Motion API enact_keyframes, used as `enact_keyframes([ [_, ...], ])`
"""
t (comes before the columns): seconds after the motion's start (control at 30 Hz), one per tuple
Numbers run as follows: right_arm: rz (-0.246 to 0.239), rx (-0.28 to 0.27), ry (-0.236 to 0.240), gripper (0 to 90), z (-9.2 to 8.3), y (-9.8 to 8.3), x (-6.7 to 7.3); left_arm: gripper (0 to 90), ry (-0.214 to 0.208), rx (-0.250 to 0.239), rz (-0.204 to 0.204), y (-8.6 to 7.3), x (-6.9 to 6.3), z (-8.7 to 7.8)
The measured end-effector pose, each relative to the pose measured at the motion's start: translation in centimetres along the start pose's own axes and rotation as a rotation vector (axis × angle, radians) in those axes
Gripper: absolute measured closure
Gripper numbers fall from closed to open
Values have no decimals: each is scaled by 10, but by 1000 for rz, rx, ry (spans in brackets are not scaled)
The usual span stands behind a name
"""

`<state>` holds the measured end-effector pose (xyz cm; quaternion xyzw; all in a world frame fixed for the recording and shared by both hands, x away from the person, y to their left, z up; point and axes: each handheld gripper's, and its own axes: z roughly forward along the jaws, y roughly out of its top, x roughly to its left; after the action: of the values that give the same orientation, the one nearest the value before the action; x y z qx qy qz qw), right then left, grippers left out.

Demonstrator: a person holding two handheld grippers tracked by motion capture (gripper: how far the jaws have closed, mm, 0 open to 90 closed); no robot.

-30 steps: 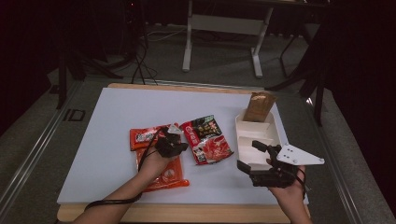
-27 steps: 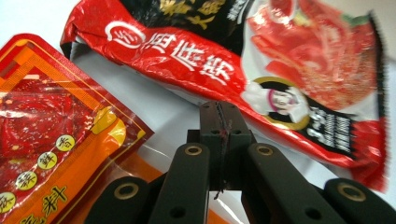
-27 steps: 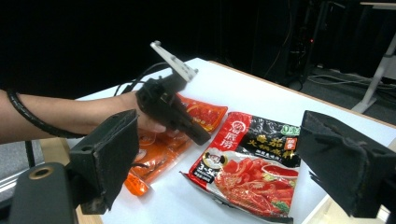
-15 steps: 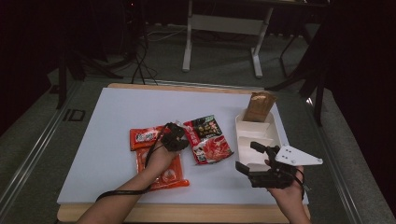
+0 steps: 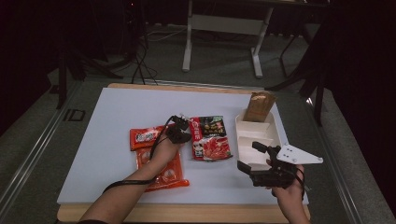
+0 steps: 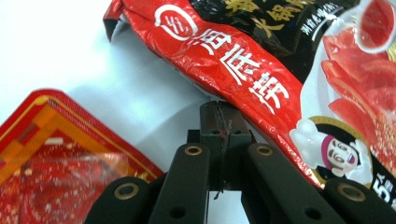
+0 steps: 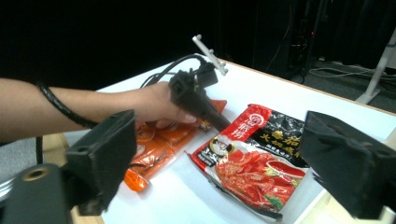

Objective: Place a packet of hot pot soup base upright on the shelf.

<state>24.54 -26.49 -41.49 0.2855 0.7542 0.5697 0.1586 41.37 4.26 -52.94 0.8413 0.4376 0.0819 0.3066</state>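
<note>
The red-and-black sauce packet (image 5: 211, 138) lies flat on the worktop (image 5: 112, 116), its left edge touching the tip of the left claw (image 5: 186, 125), whose jaws are pressed together with nothing between them. Pushed in like this, they would likely shove or crease the edge rather than grip it. The right claw (image 5: 256, 157) hovers spread, to the packet's right, near the white tray (image 5: 276, 135). Since the earlier frame, the left claw has slid across from the orange packets (image 5: 161, 161) to this edge.
</note>
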Motion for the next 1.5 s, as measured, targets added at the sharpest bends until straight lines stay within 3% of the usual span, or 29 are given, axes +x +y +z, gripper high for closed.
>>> enact_keyframes([
  [0.2, -30, -4, 13, 136, 2, 0, 0, 897, -5, -1, 3, 6, 2, 5],
  [0.37, -26, -9, 23, 140, 1, 0, -2, 897, -13, -2, 4, 9, 3, 7],
  [0.57, -75, -2, -8, 135, 1, 0, 0, 896, -14, -20, -4, 9, 9, -1],
  [0.63, -82, -2, -5, 135, 1, 0, 0, 896, -16, -47, -8, 10, 10, -9],
  [0.7, -89, -2, -20, 134, 1, -1, 0, 895, -44, -86, -11, 12, 11, -19],
  [0.83, -51, 10, 3, 125, 0, -1, 1, 892, -77, -149, -14, 15, 13, -33],
  [0.97, -36, -3, -5, 110, -1, 0, 2, 869, -102, -200, -21, 18, 15, -40],
  [1.17, -36, 4, -20, 107, -1, -1, 2, 727, -136, -232, -26, 24, 19, -38],
  [1.37, -43, 21, -17, 108, 2, -3, 3, 601, -139, -235, -32, 31, 21, -28],
  [1.5, -45, 34, -11, 109, 4, -5, 4, 483, -107, -232, -39, 38, 23, -20],
])
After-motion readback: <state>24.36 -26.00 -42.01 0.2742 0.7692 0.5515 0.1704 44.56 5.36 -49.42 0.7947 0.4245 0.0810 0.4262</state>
